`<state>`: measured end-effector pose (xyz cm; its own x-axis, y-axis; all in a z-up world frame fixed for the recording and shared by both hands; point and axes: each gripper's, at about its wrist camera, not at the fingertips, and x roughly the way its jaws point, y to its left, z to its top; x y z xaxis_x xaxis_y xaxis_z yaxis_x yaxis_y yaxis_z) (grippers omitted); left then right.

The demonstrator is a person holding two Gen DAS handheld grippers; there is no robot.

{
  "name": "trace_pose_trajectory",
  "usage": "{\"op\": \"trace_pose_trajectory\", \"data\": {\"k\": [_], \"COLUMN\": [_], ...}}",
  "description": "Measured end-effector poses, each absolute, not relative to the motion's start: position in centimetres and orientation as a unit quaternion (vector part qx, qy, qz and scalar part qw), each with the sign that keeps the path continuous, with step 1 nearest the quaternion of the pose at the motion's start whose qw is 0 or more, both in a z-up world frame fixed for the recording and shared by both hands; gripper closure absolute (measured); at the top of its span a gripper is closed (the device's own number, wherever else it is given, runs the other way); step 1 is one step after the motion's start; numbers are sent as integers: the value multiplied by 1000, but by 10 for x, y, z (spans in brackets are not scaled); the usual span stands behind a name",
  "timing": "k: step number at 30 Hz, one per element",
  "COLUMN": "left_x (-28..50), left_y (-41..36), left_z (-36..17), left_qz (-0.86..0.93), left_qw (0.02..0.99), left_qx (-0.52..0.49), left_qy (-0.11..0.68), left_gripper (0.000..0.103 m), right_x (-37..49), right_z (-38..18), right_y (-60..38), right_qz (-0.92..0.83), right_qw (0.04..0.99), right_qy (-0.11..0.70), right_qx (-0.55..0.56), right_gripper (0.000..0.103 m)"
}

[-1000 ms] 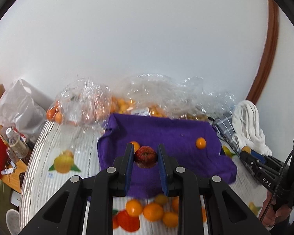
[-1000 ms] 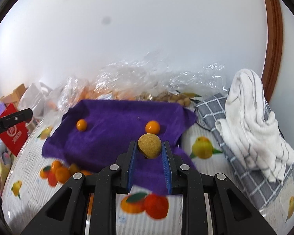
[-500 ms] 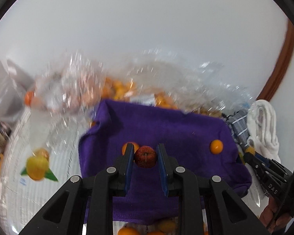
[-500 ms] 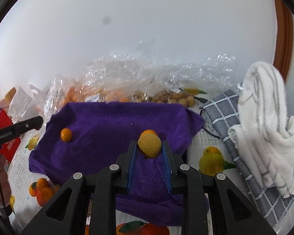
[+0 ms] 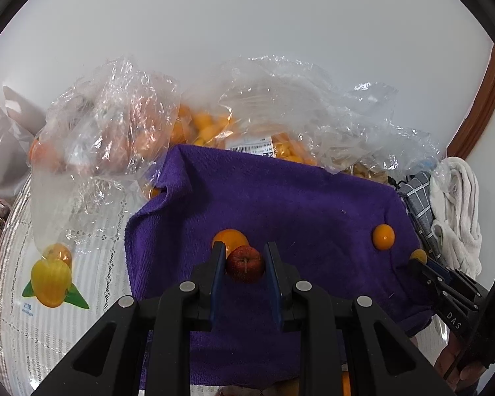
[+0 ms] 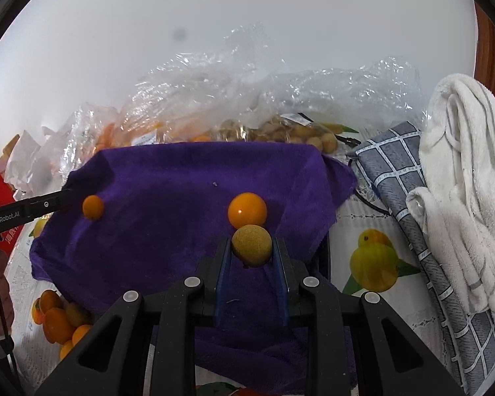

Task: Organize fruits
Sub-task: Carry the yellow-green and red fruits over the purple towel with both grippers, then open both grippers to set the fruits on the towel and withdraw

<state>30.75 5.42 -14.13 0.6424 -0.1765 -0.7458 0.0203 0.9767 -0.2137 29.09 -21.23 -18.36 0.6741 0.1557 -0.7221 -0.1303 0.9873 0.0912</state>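
Observation:
My left gripper (image 5: 244,260) is shut on a small dark red fruit (image 5: 245,263) and holds it over the purple towel (image 5: 280,198), just in front of an orange (image 5: 231,237) lying there. Another orange (image 5: 383,236) lies at the towel's right. My right gripper (image 6: 251,247) is shut on a rough tan-yellow fruit (image 6: 251,245), just in front of an orange (image 6: 247,209) on the purple towel (image 6: 168,191). A smaller orange (image 6: 93,207) lies at the left, by the left gripper's tip (image 6: 33,211).
Clear plastic bags of orange fruit (image 5: 214,125) and tan fruit (image 6: 297,132) lie behind the towel against the white wall. A checked grey cloth (image 6: 412,204) and a white towel (image 6: 462,181) lie at the right. Several loose oranges (image 6: 62,323) sit on the printed tablecloth (image 5: 49,297).
Both grippers have moved forward over the purple towel with their fruit still held. Each held fruit now sits close behind an orange on the towel.

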Motion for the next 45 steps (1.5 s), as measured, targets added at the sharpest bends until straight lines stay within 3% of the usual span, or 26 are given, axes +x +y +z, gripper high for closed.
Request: {"op": "trace_pose_trajectory", "data": {"k": [33,35,40,45], "left_x": [320,320,322,322], "left_y": [37,37,35,29], "left_z": [-173,-175,-179,-181], "left_qz": [-45,-44,-43,-44], "left_qw": [880,878,874,873], "left_qx": [-51,-51,-49,-41], "left_qy": [470,474,481,483], "left_gripper": [80,80,80,80], "right_x": [302,302,301,298], "right_z": [-211,-212,-211,-206], "right_y": [-212,-212,-208,-207], "right_qz": [73,75,83,85], "right_qw": [898,897,895,899], "right_qy": [434,435,437,430], "right_qx": [0,1,-3,-1], "right_gripper": [77,75,59,54]}}
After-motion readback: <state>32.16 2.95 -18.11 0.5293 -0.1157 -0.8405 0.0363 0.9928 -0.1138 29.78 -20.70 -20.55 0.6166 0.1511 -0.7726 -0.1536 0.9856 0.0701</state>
